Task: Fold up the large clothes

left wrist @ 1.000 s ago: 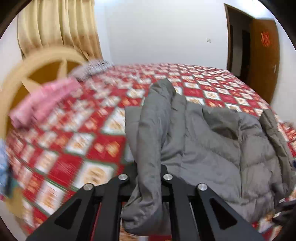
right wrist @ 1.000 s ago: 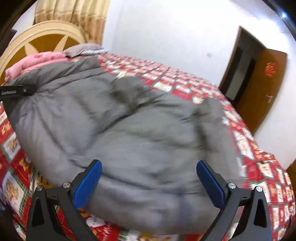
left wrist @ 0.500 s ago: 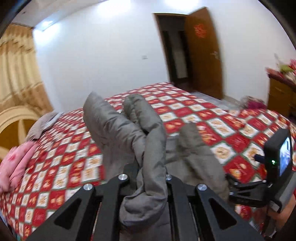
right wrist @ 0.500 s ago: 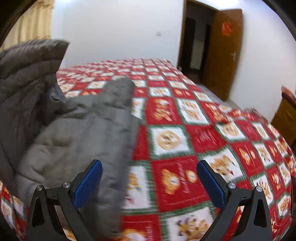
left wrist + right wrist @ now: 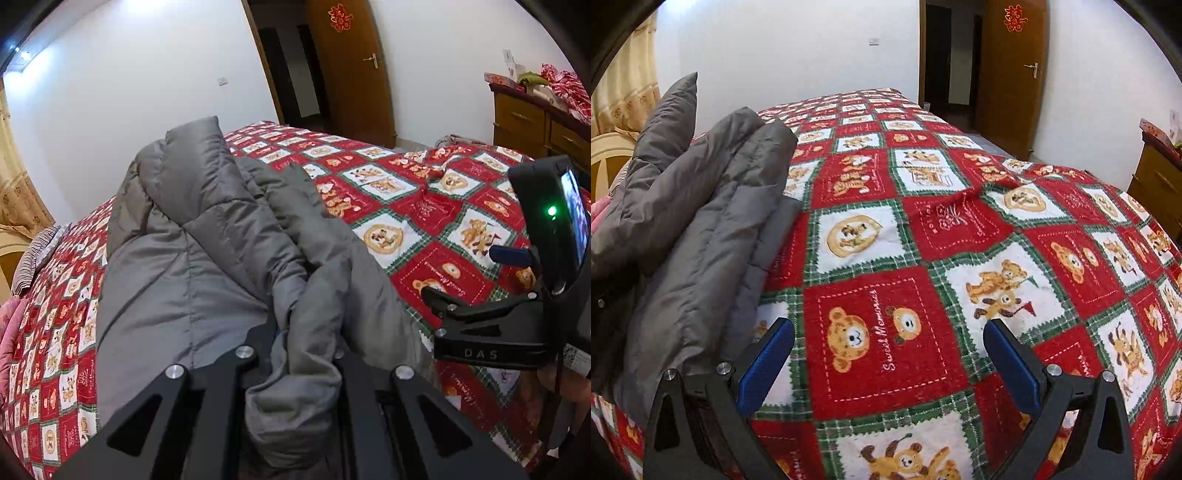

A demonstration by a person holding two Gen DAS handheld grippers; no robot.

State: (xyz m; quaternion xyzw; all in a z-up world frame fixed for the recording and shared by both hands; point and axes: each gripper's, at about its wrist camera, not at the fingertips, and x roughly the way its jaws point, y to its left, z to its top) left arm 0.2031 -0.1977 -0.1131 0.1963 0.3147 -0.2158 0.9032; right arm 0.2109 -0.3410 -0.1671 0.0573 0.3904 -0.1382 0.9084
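A grey padded jacket (image 5: 192,266) lies on the bed (image 5: 886,325), its length running away from the left hand-held gripper (image 5: 301,354), which is clamped on a fold. The right hand-held gripper (image 5: 888,365), spread wide and empty, has the jacket to its left.

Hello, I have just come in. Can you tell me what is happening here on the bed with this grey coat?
A person is folding a grey padded jacket on a bed covered by a red bear-patterned blanket. The left gripper is shut on a bunched fold of the jacket. The right gripper is open and holds nothing; it points at bare blanket, with the jacket lying to its left. The jacket looks partly folded, in thick layers, not yet a neat bundle.
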